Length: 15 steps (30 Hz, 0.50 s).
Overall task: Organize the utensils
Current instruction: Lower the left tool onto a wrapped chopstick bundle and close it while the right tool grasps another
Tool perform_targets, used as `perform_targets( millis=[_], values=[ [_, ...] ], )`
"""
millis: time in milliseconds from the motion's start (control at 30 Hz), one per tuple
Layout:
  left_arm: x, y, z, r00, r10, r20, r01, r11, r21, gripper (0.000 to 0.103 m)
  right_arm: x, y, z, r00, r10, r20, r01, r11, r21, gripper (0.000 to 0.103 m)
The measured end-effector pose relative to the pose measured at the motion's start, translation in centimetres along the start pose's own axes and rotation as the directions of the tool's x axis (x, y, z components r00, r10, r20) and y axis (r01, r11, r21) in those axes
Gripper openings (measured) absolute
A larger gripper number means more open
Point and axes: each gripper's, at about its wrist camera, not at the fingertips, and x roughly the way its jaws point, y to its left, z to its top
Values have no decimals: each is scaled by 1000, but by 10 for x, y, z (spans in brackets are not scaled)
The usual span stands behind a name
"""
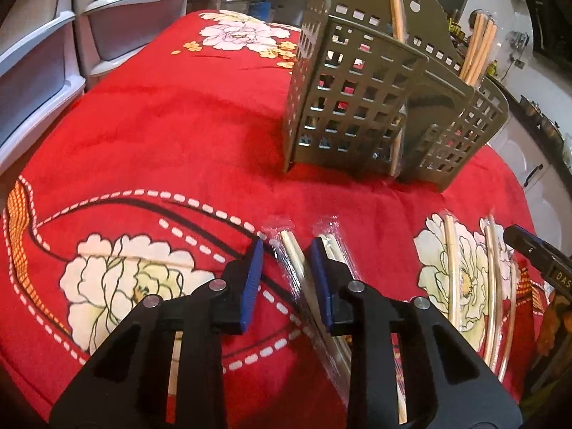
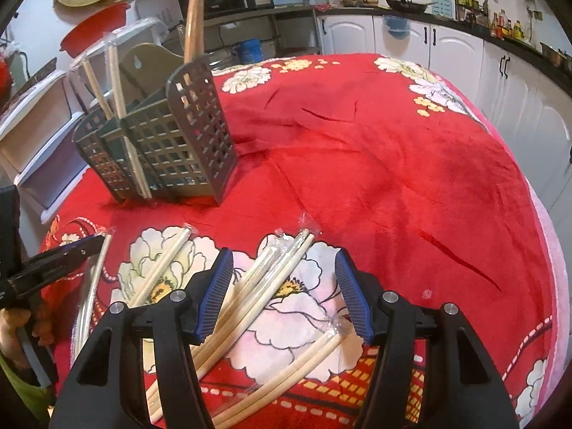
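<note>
1. Setting: a desk under a red floral cloth (image 2: 375,150). An olive perforated caddy (image 1: 361,107) stands upright toward the far side, split into compartments.

2. Already sorted: wrapped chopsticks (image 1: 477,50) stand on end in one outer compartment, and a thicker wooden handle (image 2: 193,18) rises from the tall end one. Upright storage is evidently the goal (handles up, easy to pull).

3. Still loose: several wrapped chopstick pairs lie flat on the cloth on the near side of the caddy, well apart from it. One pair (image 1: 304,279) lies under the left hand's tool; a fan of pairs (image 2: 271,279) lies under the right.

4. Left claw (image 1: 286,268): blue pads narrowed round that wrapped pair, which runs lengthwise between them. The right pad appears against the wrapper; a sliver of cloth shows on the left side, so I read it as not yet clamped.

5. Right claw (image 2: 284,291): jaws stand well apart, straddling the fan of pairs, gripping nothing. Its tip also shows at the edge of the left view, beside two more pairs (image 1: 493,286).

6. Judgement: early to middle of the job. Each claw is angled down at the sticks along their length, probably so a pair can be pinched across its width, then tipped upright into a compartment.

7. Risk: slick wrappers may slip, and the right claw could catch more than one pair.
</note>
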Motion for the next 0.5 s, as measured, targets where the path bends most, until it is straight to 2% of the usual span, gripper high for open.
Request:
perform_targets(
  millis=[267,500],
  values=[
    [7,14,11,999,-35,1,35,998,-53,8,20,-5,11,1000,-5,-29,6,999,31,51],
    [8,18,13,998,-65,5,65,994,-85,6,39,-20,20,998,34,-54,-26,990,141,29]
  ],
)
